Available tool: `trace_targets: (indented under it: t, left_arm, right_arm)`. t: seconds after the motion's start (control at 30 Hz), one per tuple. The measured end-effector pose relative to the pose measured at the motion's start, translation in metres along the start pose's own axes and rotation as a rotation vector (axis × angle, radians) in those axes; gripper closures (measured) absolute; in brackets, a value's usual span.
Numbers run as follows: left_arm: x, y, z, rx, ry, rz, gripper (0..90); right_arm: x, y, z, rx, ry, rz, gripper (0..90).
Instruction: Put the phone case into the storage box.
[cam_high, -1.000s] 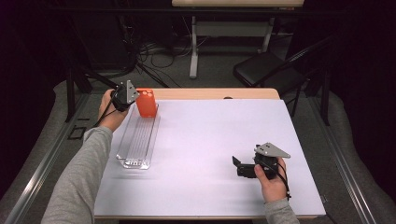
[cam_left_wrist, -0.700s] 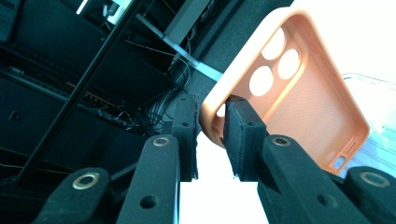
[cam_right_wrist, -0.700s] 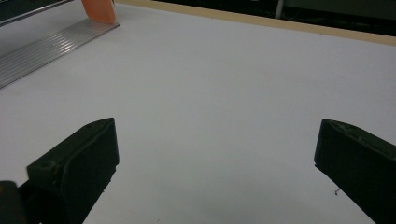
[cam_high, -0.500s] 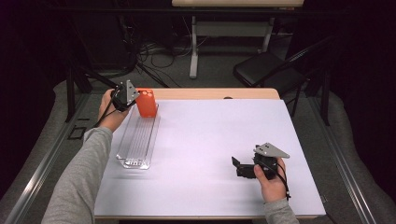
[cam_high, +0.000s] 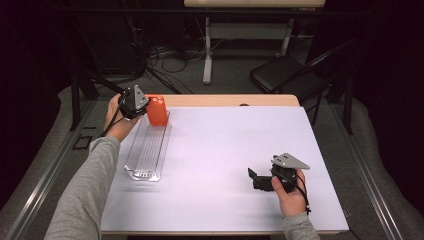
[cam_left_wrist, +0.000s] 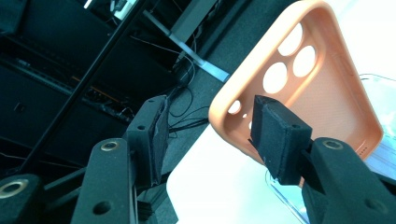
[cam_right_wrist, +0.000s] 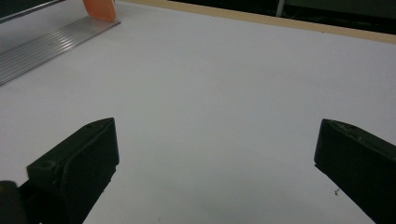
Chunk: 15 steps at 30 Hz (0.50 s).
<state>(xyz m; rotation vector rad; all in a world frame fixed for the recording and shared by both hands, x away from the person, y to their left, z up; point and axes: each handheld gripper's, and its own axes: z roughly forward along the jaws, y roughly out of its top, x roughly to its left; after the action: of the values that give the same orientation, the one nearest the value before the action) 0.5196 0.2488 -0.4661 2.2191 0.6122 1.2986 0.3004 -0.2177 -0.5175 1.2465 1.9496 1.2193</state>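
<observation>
Left hand-held gripper (cam_left_wrist: 210, 140) has just been opening; its jaws stand apart around the orange phone case (cam_left_wrist: 322, 88), gripping nothing. Case stands upright in the clear rack (cam_high: 148, 150) at the desk's far left corner. It looks light, soft and bendy; take it by the rim.

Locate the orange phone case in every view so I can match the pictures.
High view: orange phone case stands upper left, at the far end of the clear ribbed tray, beside the left gripper.
Left gripper view: it takes up the upper right, its inner side with camera holes facing the camera; one jaw pad overlaps it, the jaws apart, having just been opening.
Right gripper view: its lower corner sits at the top left edge.
Shared landmark: the clear ribbed tray.
</observation>
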Motion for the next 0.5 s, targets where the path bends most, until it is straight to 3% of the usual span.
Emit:
trace_targets:
  t: [0.5]
  left_arm:
    - [0.0043,0.0005,-0.0105,-0.006,-0.017,-0.016,45.0]
  right_arm:
    - [0.0003,0.0003,-0.0001,-0.001,0.0,0.0,0.0]
